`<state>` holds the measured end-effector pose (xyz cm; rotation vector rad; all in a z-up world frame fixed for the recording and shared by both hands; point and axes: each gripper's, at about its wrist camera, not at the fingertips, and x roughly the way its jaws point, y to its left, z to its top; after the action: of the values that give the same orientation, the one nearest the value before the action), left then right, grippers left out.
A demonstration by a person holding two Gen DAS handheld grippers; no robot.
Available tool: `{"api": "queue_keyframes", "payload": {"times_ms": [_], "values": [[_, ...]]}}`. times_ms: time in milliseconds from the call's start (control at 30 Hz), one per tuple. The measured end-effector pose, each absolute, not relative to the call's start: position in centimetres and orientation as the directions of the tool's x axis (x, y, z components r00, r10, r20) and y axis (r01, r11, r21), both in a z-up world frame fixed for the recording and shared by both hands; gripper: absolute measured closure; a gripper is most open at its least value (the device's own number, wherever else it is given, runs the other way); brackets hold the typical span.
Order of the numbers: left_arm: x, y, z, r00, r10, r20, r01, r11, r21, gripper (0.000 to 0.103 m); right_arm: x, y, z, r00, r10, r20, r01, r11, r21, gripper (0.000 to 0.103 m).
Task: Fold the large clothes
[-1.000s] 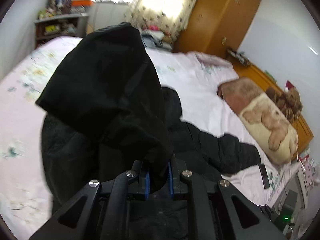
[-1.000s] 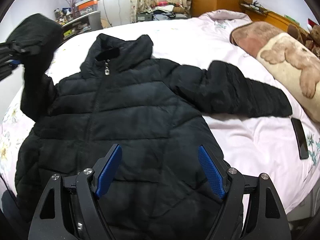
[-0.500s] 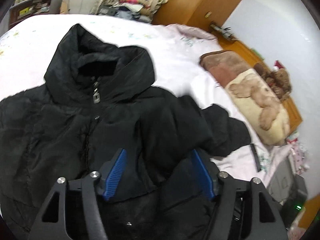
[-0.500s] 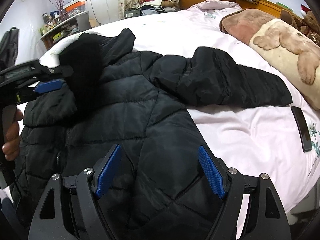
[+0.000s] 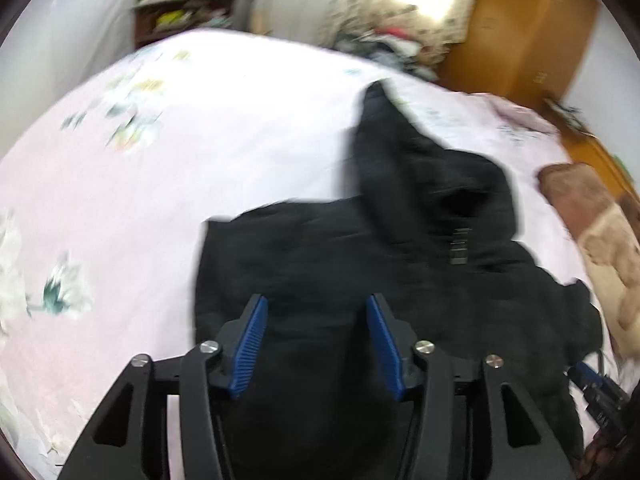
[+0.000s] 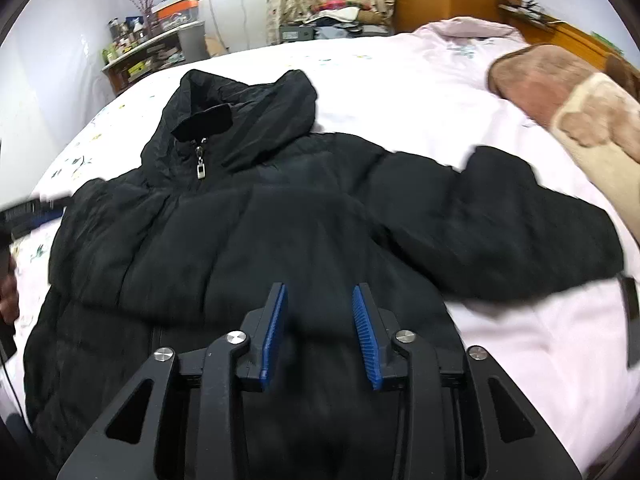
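Across the bed [image 6: 420, 92], under a pale pink sheet with faint flower prints, a black padded jacket [image 6: 248, 232] lies spread front-up and takes up most of the near half. Its hood [image 6: 248, 108] points toward the far side of the room, and the zip pull [image 6: 201, 170] sits at the collar. One sleeve [image 6: 520, 232] stretches out flat toward the pillow side; the other sleeve [image 6: 132, 248] lies folded across the chest, ending near the middle of the body. A brown and cream pillow [image 6: 572, 108] rests on the sheet just past the outstretched cuff. A dark phone [image 6: 631, 320] lies on the sheet near that cuff, blurred. A wooden wardrobe [image 5: 524, 28] and a cluttered shelf [image 6: 152, 52] stand beyond the bed's far edge.

The right gripper [image 6: 320, 328] hangs over the jacket's lower front, its blue pads [image 6: 276, 332] parted with only dark fabric seen between them; nothing is pinched. The left gripper [image 5: 316, 344] hovers above the jacket's shoulder edge beside bare sheet, its pads [image 5: 252, 344] spread wide and holding nothing. In the right wrist view the left gripper shows at the far left edge, blurred, just off the jacket's shoulder.
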<state>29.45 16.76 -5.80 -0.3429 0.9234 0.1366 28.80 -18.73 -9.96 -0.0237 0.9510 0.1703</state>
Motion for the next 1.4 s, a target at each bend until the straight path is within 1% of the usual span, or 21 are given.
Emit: {"api": "queue_keyframes", "payload": {"times_ms": [67,167,333,433,500,567,600,667,700,767,833,967,1067,1267,1300,1333,1400], "values": [[29.5,17.3,-7.7,0.58,-0.011,-0.814,-0.282,0.936,-0.213,0.051,31.4,-18.1,-11.5,0.539,0.117,-0.834,-0.149,0.988,0.043,0.068],[29.4,17.2,-10.0,0.576,-0.008,-0.817,-0.272,0.941,-0.201,0.051,34.6,-18.0,-14.2,0.492,0.105,-0.864,-0.135,0.99,0.044,0.068],[29.9,15.9,-10.7,0.569,0.028,-0.822,-0.251,0.957,-0.142,0.051,36.8,-17.4,-16.1,0.487,0.062,-0.871,-0.163,0.986,-0.021,0.068],[29.1,16.3,-9.1,0.569,0.016,-0.822,-0.247,0.957,-0.152,0.052,36.8,-17.8,-15.2,0.47,0.062,-0.881,-0.142,0.99,-0.007,0.068],[27.7,16.2,-7.5,0.609,-0.012,-0.793,-0.217,0.959,-0.181,0.052,35.5,-18.3,-13.5,0.497,0.072,-0.865,-0.128,0.992,0.009,0.068],[25.8,15.9,-6.2,0.647,-0.018,-0.763,-0.186,0.966,-0.18,0.052,33.7,-18.6,-12.2,0.534,0.102,-0.839,-0.133,0.99,0.036,0.068],[25.3,15.8,-6.3,0.645,-0.018,-0.764,-0.175,0.97,-0.17,0.052,32.8,-18.8,-12.3,0.538,0.103,-0.837,-0.136,0.99,0.035,0.068],[25.3,15.6,-8.3,0.593,-0.006,-0.805,-0.175,0.975,-0.136,0.051,32.6,-18.7,-13.7,0.506,0.096,-0.857,-0.144,0.989,0.026,0.068],[25.5,15.8,-9.6,0.563,-0.005,-0.826,-0.186,0.974,-0.133,0.051,32.9,-18.7,-14.9,0.476,0.088,-0.875,-0.147,0.989,0.019,0.068],[25.3,16.1,-10.1,0.557,-0.009,-0.831,-0.201,0.969,-0.146,0.051,33.2,-18.8,-16.1,0.458,0.084,-0.885,-0.147,0.989,0.018,0.068],[24.9,15.9,-9.1,0.562,0.006,-0.827,-0.208,0.969,-0.134,0.051,32.9,-19.0,-15.2,0.459,0.077,-0.885,-0.129,0.991,0.019,0.068],[22.8,14.5,-6.3,0.586,0.017,-0.81,-0.174,0.979,-0.106,0.052,30.3,-19.0,-12.3,0.485,0.073,-0.871,-0.135,0.991,0.008,0.068],[20.0,13.2,-3.5,0.626,0.006,-0.78,-0.158,0.98,-0.119,0.051,26.9,-19.1,-9.3,0.534,0.084,-0.842,-0.133,0.991,0.014,0.066],[13.6,10.3,0.8,0.673,-0.033,-0.739,-0.101,0.986,-0.136,0.051,19.5,-19.6,-3.5,0.622,0.084,-0.778,-0.125,0.992,0.006,0.066],[12.4,9.8,1.4,0.68,-0.046,-0.732,-0.092,0.985,-0.148,0.051,18.1,-19.6,-2.7,0.635,0.09,-0.767,-0.128,0.992,0.01,0.064],[11.2,9.4,1.9,0.687,-0.058,-0.724,-0.087,0.983,-0.162,0.051,16.8,-19.7,-2.0,0.647,0.091,-0.757,-0.126,0.992,0.012,0.06],[9.2,8.6,2.6,0.691,-0.078,-0.719,-0.083,0.979,-0.186,0.051,14.5,-19.8,-0.8,0.668,0.096,-0.738,-0.12,0.993,0.02,0.057]]}}
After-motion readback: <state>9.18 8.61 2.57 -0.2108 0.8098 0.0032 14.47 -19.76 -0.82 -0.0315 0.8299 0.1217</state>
